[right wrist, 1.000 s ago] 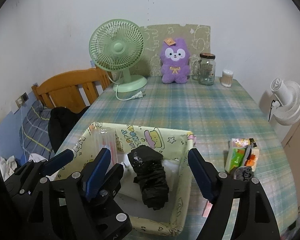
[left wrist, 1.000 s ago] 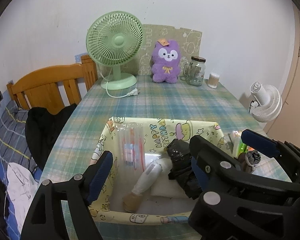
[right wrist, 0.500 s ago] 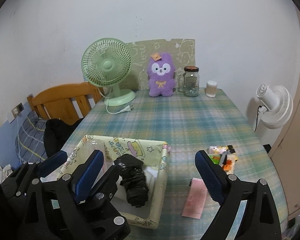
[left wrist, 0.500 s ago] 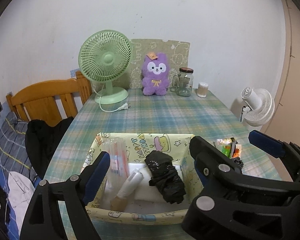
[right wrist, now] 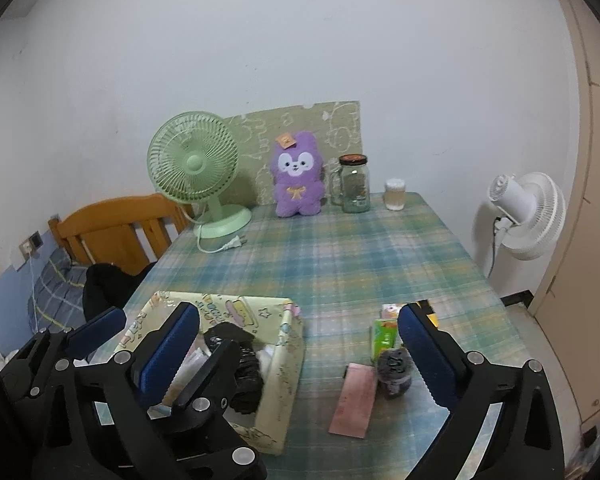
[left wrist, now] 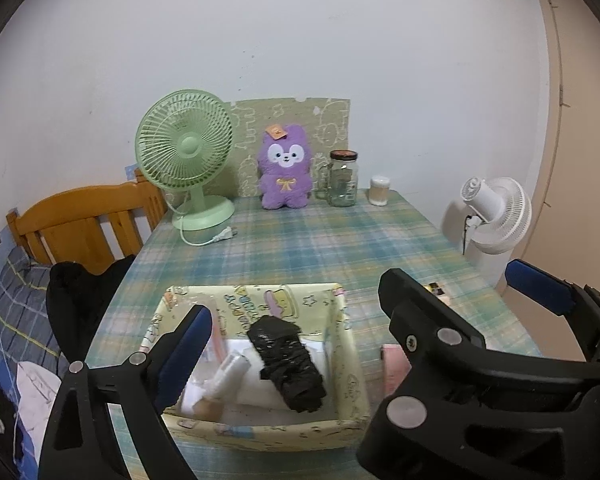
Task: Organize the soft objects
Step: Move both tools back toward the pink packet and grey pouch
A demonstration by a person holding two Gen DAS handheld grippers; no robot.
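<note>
Both tongs stand wide open with nothing between their blue pads, their jaws having just been opening. The left tongs (left wrist: 296, 312) tilt downward; their left finger shows at seven o'clock in the left wrist view. The right tongs (right wrist: 298, 334) tilt downward likewise, fingers at seven and five o'clock.

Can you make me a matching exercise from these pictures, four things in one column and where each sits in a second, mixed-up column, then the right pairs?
Things:
1. black bundle
2. purple plush toy
3. pink packet
4. white fan

Places:
A. flat on the tablecloth, right of the yellow basket
B. off the table, beyond its right edge
C. inside the yellow basket
D. upright at the table's far end, between the green fan and the glass jar

Pairs: 1-C, 2-D, 3-A, 4-B
</note>
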